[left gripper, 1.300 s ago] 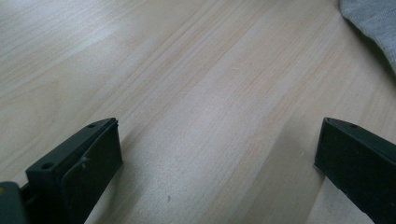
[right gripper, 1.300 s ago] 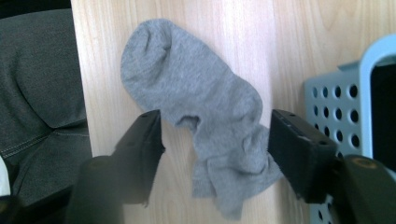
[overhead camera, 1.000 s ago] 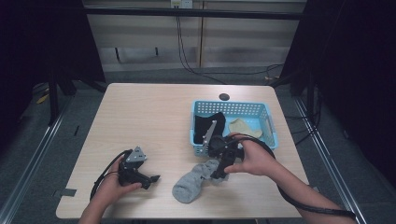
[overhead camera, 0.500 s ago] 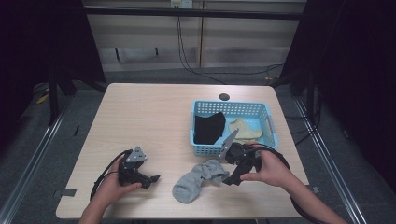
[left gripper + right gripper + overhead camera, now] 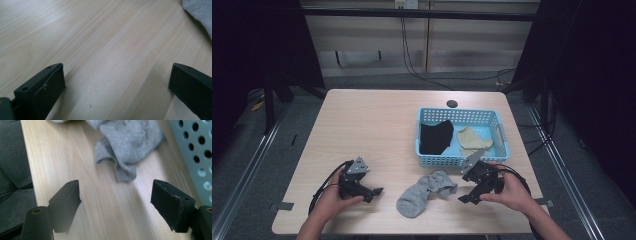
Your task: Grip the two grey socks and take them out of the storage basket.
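Wooden bench (image 5: 377, 125) under both my hands. Blue perforated basket (image 5: 501, 131) at right rear, black sock (image 5: 435, 136) and beige sock (image 5: 472, 141) inside. Grey sock (image 5: 424, 192) crumpled on bench near front edge, just in front of basket, between my grippers. Right gripper (image 5: 466, 189) released, jaws wide, just beside sock. Left gripper (image 5: 373, 189) released, jaws wide, low over bare wood.
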